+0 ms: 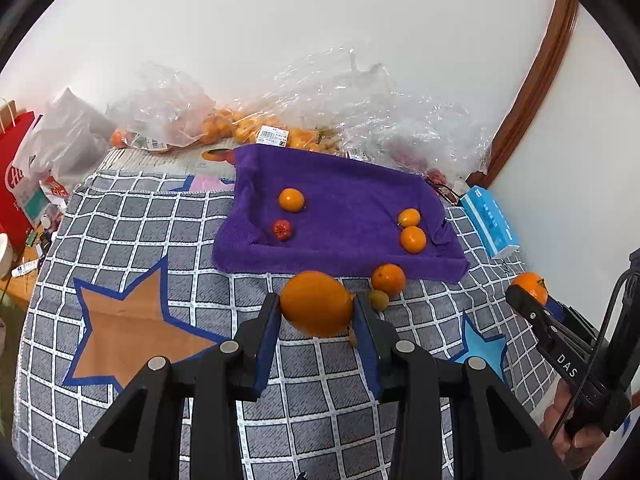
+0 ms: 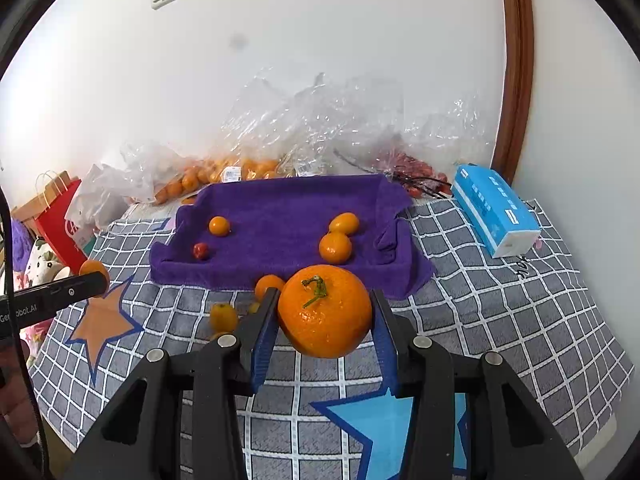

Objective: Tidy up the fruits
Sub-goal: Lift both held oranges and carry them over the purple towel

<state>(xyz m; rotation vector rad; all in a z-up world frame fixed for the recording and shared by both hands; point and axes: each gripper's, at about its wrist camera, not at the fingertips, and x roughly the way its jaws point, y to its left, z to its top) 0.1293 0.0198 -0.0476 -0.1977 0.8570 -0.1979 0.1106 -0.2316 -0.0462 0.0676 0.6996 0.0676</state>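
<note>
**Fruits: two held, the rest on towel and cloth**

We cannot identify the bagged fruit behind crinkled plastic. Left tool is narrowly parted, clamping a smooth orange, long axis crosswise. Right tool grips a stemmed mandarin, stem facing us. Both hang above the checked cloth, before the purple towel.

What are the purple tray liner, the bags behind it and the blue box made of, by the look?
Purple liner: looks like terry or microfibre towel, matte, fuzzy nap, soft folds at the corners. Bags: thin clear plastic film, glossy, crinkled, with glare streaks. Blue box: probably a soft plastic-wrapped tissue pack, slight sheen; could be printed card.
</note>
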